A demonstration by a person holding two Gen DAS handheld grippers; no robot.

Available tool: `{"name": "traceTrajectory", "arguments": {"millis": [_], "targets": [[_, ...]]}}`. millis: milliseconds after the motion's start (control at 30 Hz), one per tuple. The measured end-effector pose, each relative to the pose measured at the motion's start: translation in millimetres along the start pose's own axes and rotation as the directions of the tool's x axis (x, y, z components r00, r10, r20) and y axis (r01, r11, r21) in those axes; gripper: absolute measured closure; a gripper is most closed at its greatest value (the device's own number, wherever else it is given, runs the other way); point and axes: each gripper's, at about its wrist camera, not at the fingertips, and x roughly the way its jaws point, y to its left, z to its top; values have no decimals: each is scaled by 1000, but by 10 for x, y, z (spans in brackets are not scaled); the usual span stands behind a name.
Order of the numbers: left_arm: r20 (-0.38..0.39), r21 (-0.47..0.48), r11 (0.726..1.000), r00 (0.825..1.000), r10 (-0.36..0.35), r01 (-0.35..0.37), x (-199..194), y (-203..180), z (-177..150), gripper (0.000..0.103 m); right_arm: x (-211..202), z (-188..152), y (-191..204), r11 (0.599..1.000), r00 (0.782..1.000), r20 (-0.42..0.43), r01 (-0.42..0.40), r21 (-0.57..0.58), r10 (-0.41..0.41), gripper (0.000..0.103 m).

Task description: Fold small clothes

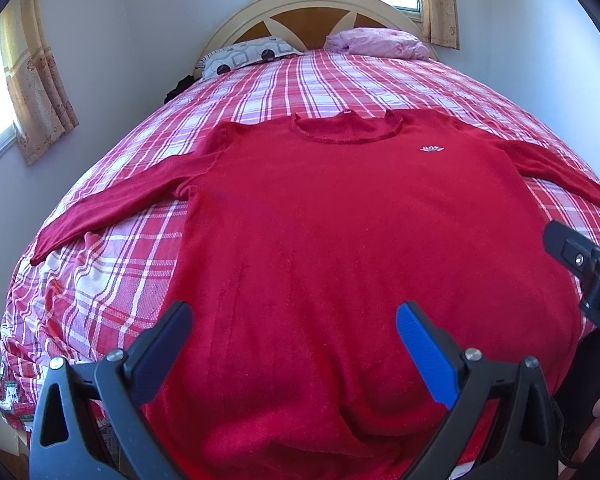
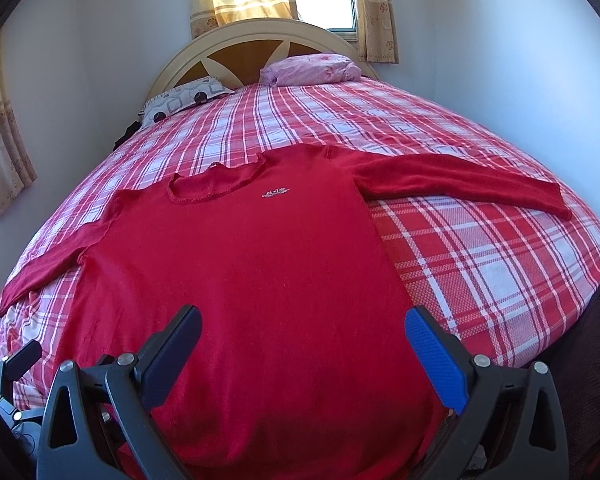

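- Two claws of mine are hovering over the near hem of the red sweater [image 1: 340, 220]: my left gripper [image 1: 294, 322] and my right gripper [image 2: 303, 328], both with fingers spread wide and grasping nothing.
- The red sweater is lying flat, front side up, on the plaid bedsheet [image 1: 260, 84], its collar pointing away from me toward the headboard [image 1: 312, 12] and its hem hanging close to the near edge of the bed.
- Both sleeves are stretching out sideways from the sweater's body, the left sleeve [image 1: 112, 200] angling toward the left edge of the sheet and the right sleeve [image 2: 472, 182] lying across the plaid on the right.
- A small white emblem [image 2: 274, 193] is sitting on the sweater's chest, just right of the collar [image 2: 216, 184].
- My left gripper is hanging above the hem's middle; my right gripper is hanging above the sweater's right half, its blue finger [image 2: 436, 360] just past the garment's right edge.
- Beyond the sweater's collar, a patterned pillow [image 1: 248, 54] and a pink pillow [image 1: 380, 42] are resting against the headboard.
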Motion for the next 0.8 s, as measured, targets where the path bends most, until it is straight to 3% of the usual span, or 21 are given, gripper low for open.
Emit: {"name": "traceTrajectory", "arguments": {"millis": [667,733,800], "targets": [[-31,52,998,999,-20,21,188,-116,-90,0,262,-67,-132,1000,999,-45,12,24,-11,1],[-48,50,998,998,-31,34,231,-109,-94,0,254,-47,-167,1000,1000,-30,0,28,0,1],[-41,39,998,998,-49,51,238,-74,-76,0,185,66,-360,998,999,40,0,70,-3,1]]}}
